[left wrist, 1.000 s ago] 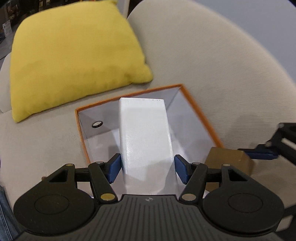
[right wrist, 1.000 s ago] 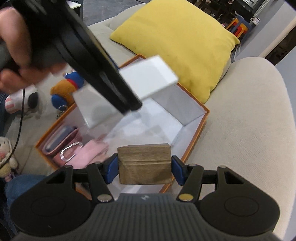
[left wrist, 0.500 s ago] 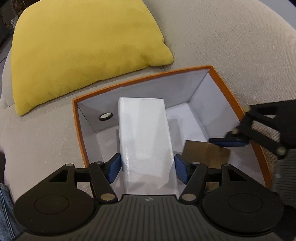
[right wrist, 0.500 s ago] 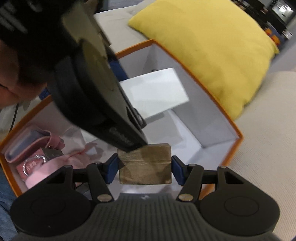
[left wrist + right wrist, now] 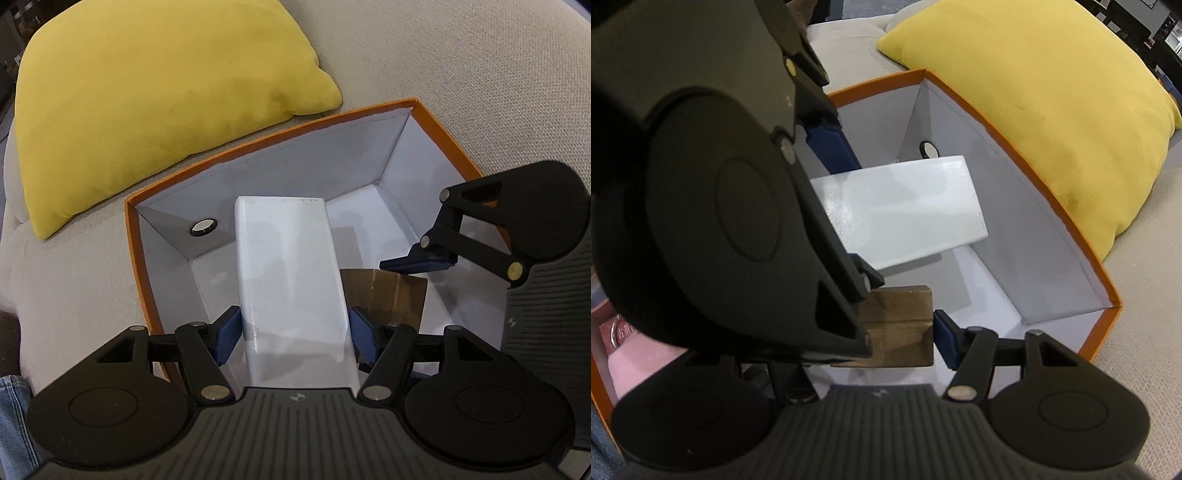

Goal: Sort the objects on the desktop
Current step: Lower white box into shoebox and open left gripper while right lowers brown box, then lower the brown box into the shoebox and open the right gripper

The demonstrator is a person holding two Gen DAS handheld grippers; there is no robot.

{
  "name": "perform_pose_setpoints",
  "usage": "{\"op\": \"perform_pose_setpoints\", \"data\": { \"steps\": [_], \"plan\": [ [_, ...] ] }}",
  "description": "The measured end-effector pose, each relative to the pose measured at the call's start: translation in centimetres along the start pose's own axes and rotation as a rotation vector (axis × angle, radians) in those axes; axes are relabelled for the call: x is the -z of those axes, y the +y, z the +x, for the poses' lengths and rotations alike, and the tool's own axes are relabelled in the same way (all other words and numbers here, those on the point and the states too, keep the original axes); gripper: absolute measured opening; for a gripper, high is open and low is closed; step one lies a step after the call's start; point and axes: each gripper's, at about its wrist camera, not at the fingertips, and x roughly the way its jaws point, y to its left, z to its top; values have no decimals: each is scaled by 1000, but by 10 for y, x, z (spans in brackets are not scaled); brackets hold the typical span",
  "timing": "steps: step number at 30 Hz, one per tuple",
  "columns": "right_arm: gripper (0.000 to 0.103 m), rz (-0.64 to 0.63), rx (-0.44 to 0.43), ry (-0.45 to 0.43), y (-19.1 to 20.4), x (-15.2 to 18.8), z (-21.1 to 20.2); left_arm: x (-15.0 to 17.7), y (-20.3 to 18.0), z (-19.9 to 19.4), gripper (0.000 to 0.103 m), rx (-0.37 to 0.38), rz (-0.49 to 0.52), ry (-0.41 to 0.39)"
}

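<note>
Landmark: the orange box point(image 5: 137, 258), white inside, sitting open on a beige upholstered seat point(image 5: 480, 74). Left hand-held gripper point(image 5: 293, 334) points steeply down into the box, its blue pads clamped on the two long sides of a white rectangular block point(image 5: 288, 280); the block's far end reaches toward the box's rear wall and stands tilted above the box floor. In the right wrist view the same white block point(image 5: 901, 210) shows slanted across the box interior, its upper corner just below the round metal-rimmed hole point(image 5: 929, 149) in the rear wall. Right hand-held gripper point(image 5: 897, 332) is also inside the box, clamped on a brown wooden block point(image 5: 901, 325); only its right blue pad point(image 5: 945, 341) is visible, pressed on the block's side, the left one hidden behind the left gripper's black body. In the left wrist view the wooden block point(image 5: 388, 299) sits just beside the white block, on the side toward the box's right wall, with a blue finger point(image 5: 417, 264) of the right gripper along its top edge. Pink items point(image 5: 631, 354) lie at the box's near-left end, partly hidden. A yellow cushion point(image 5: 147, 92) rests just behind the box's rear wall.
</note>
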Motion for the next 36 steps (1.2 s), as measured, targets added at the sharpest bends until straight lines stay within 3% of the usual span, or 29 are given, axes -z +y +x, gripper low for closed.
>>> {"op": "perform_pose_setpoints", "data": {
  "steps": [13,18,22,25,27,33,36],
  "plan": [
    [61,-3,3,25,0,2,8,3,4,-8,73,27,8,-21],
    [61,-20,5,21,-3,-4,6,6,31,-36,69,105,-36,-97],
    [61,-61,-5,49,-1,-7,14,14,51,-61,67,123,-18,-146],
    [61,-71,-13,43,-3,-12,16,20,62,-63,57,134,-24,-127],
    [61,-104,-4,42,-2,-18,18,24,69,-59,42,157,-36,-107],
    [61,-198,-4,18,3,-36,21,33,79,-49,29,222,-41,-94],
    [61,-234,6,5,6,-41,22,35,82,-49,27,244,-39,-95]
  ]
}}
